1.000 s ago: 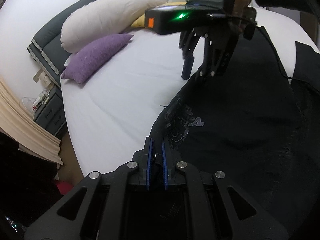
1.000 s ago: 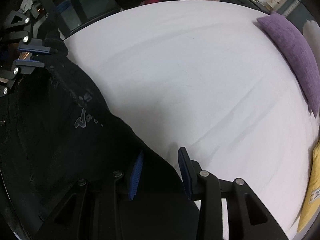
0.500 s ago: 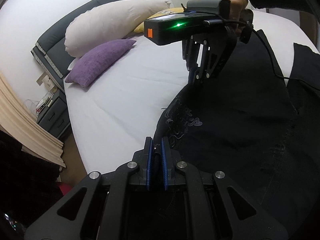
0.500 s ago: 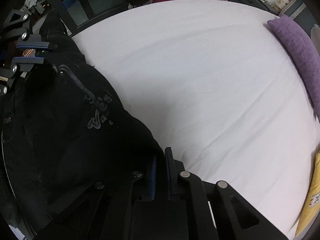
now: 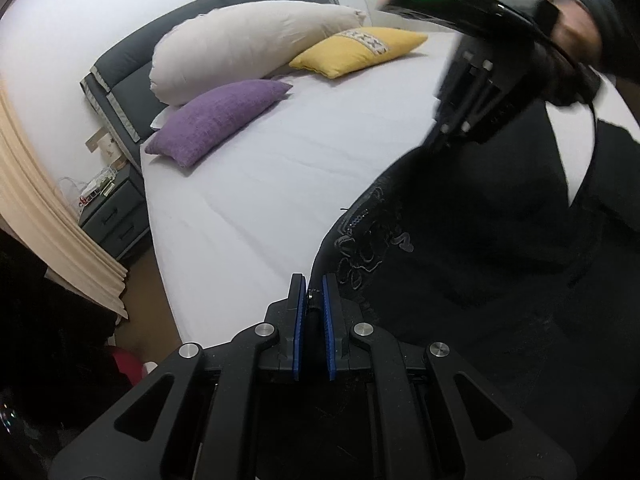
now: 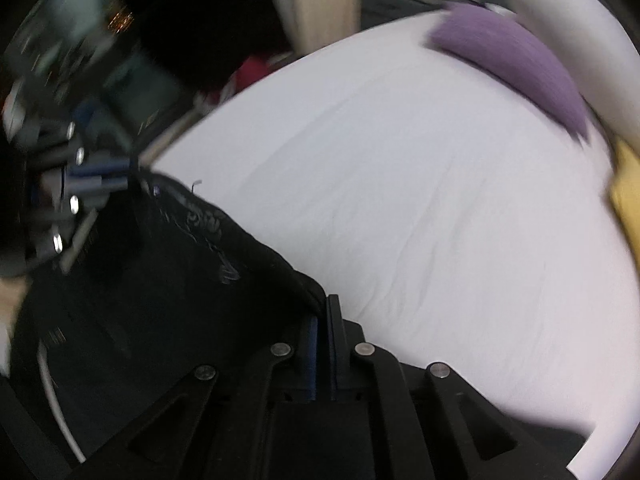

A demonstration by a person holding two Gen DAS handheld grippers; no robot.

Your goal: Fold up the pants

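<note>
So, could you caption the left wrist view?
Left gripper and right gripper pinch black pants over a white bed.

The left gripper (image 5: 312, 292) sits low in its own view, its two blue-padded fingers (image 5: 298, 320) drawn close together with a thin sliver of dark cloth pinched between them. The right gripper (image 6: 323, 320) is likewise nearly closed (blue pads almost meeting) on dark fabric. Seen from the left camera, it hangs tilted and blurred, gripped from above by the person's right hand (image 5: 576, 32).
</note>
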